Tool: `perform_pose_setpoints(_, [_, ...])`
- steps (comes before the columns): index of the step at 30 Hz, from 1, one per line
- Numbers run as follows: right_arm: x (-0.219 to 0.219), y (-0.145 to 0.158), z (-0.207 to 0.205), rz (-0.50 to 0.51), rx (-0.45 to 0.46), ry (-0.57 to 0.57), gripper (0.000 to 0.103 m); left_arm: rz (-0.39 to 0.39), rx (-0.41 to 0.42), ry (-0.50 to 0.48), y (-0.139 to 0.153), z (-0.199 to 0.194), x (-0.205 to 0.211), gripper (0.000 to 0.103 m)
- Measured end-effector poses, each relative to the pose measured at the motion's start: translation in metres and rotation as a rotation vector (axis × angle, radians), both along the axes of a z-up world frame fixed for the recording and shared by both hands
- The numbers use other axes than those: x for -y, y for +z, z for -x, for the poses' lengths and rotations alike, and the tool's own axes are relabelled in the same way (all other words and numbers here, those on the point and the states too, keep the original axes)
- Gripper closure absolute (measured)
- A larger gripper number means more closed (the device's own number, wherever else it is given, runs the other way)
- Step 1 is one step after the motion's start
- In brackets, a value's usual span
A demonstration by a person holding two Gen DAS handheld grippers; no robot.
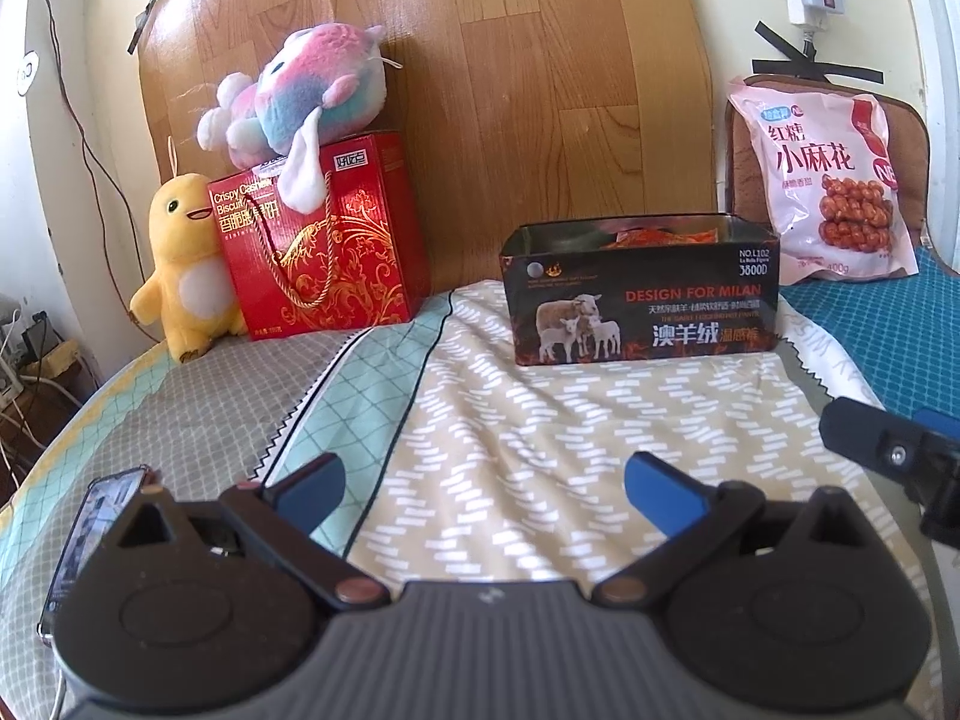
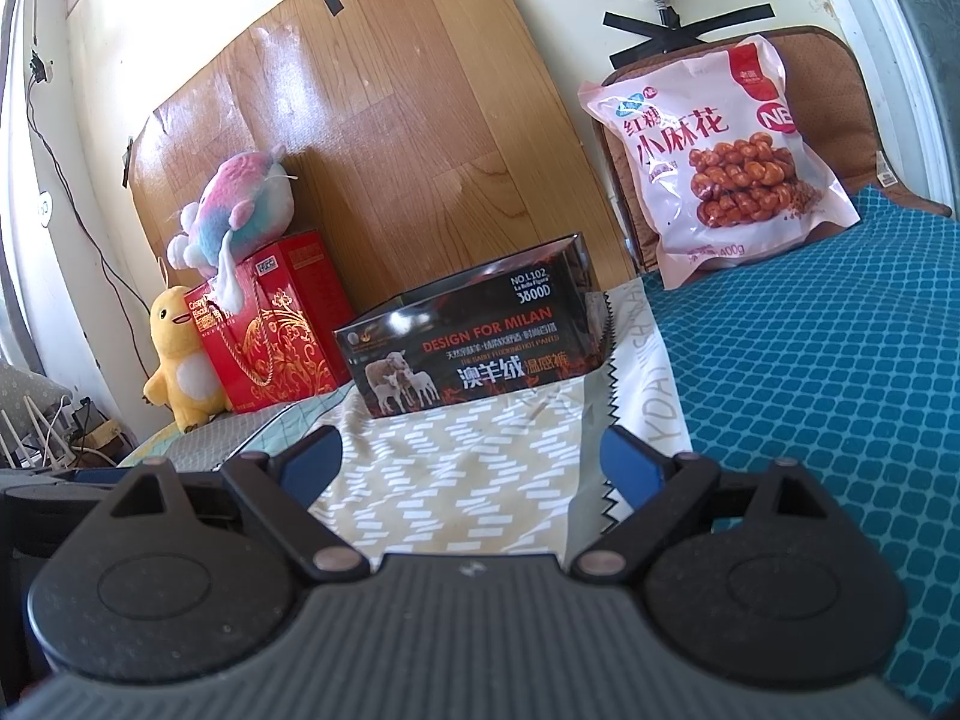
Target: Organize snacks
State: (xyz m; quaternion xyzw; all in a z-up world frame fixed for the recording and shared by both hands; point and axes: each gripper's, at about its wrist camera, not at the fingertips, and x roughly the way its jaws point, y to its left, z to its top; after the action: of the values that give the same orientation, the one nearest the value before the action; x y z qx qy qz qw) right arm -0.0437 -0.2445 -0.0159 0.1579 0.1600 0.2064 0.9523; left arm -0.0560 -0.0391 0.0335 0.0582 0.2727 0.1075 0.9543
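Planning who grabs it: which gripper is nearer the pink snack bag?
Right. The right gripper sits beside the teal mat below the pink snack bag; the left gripper is farther left, facing the black tin.

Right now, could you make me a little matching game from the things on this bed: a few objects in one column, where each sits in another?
Things:
1. pink plush toy
2. yellow plush toy
3. pink snack bag
4. black tin

Places:
A. leaning on the brown cushion
B. on top of the red gift box
C. on the patterned sheet, lid off
D. left of the red gift box

Pairs: 1-B, 2-D, 3-A, 4-C
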Motion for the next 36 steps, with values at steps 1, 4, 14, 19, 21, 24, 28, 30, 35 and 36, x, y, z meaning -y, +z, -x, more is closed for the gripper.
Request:
perform_pose_setpoints(1, [0.0008,-0.0001,0.0002,0.000,0.000,0.000,0.008,0.002,0.000,0.000,0.0000,-0.0001,-0.0003,0.000])
perform_pose_setpoints(4, [0.0004,-0.0001,0.0001,-0.001,0.000,-0.001,0.008,-0.002,-0.004,0.004,-0.0006,-0.0003,-0.0001,0.000])
perform_pose_setpoints(14, [0.0010,-0.0004,0.0001,-0.001,0.001,-0.001,0.008,-0.011,-0.022,0.004,-0.0032,-0.0024,0.0010,0.000])
perform_pose_setpoints(19, [0.0004,-0.0001,0.0001,-0.002,0.001,-0.001,0.008,-0.009,-0.030,-0.004,-0.0040,-0.0025,0.0016,0.000])
perform_pose_setpoints(21, [0.0001,-0.0001,0.0000,-0.002,0.001,-0.001,0.008,-0.011,-0.032,-0.008,-0.0042,-0.0029,0.0021,0.000])
perform_pose_setpoints(24, [0.0007,-0.0001,0.0002,-0.002,0.001,-0.001,0.008,-0.014,-0.035,-0.014,-0.0051,-0.0028,0.0034,0.000])
perform_pose_setpoints(28, [0.0003,0.0000,0.0001,-0.002,0.001,-0.001,0.008,-0.016,-0.040,-0.022,-0.0061,-0.0028,0.0047,0.000])
perform_pose_setpoints(30, [0.0004,0.0000,0.0002,-0.002,0.001,-0.001,0.008,-0.017,-0.043,-0.026,-0.0067,-0.0030,0.0048,0.000])
perform_pose_setpoints(35, [-0.0003,0.0001,0.0001,-0.003,0.001,-0.001,0.008,-0.019,-0.052,-0.031,-0.0082,-0.0037,0.0057,0.000])
perform_pose_setpoints(36, [-0.0005,0.0001,0.0001,-0.002,0.001,-0.001,0.008,-0.017,-0.054,-0.031,-0.0085,-0.0040,0.0057,0.000])
